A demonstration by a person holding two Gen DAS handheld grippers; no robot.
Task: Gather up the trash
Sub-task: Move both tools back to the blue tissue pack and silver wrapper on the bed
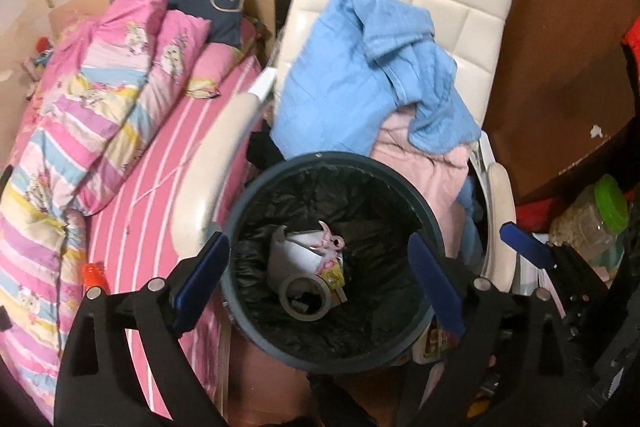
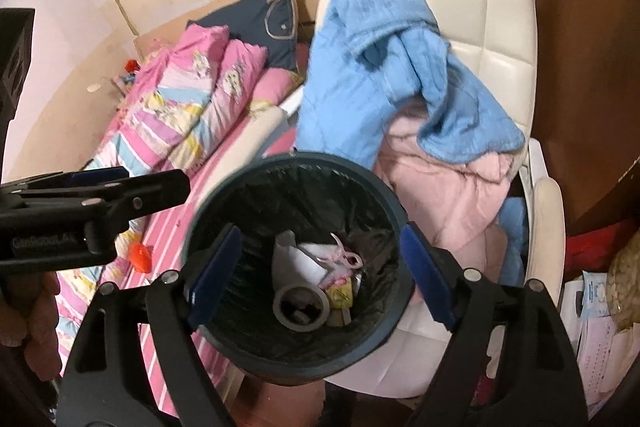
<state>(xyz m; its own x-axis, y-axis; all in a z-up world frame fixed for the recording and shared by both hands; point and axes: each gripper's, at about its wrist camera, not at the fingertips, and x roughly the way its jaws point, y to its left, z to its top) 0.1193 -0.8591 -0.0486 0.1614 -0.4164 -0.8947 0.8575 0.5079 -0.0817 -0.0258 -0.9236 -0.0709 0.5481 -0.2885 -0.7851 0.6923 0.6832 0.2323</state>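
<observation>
Right now I am holding both grippers over the trash bin [image 1: 334, 259], looking straight down into its mouth. My left gripper [image 1: 320, 271] is hanging with its blue fingers [image 1: 202, 277] spread wide apart, one on either side of the rim, and nothing is sitting between them. My right gripper [image 2: 320, 275] is doing the same just beside it, its fingers [image 2: 428, 273] parted and empty, framing the bin opening.

Directly ahead of both grippers, at the bottom of the black liner [image 2: 248, 267], trash is lying in a small heap: a grey tape roll [image 2: 301, 305] nearest me, crumpled white paper [image 2: 298, 259] beyond it, a bit of pink string [image 2: 344, 255] and a yellow wrapper [image 2: 340, 293] to the right. I am judging that the wide, empty stance fits a drop into the bin, since both pairs of fingers are centred over the opening.

Beyond the bin, a cream chair [image 2: 480, 7] is carrying a blue cloth [image 2: 360, 79] and a pink garment [image 2: 448, 187]. Off to the left of the grippers a pink striped bed [image 1: 160, 167] is lying with a patterned quilt [image 1: 80, 115]. I cannot tell from here which item counts as trash next.
</observation>
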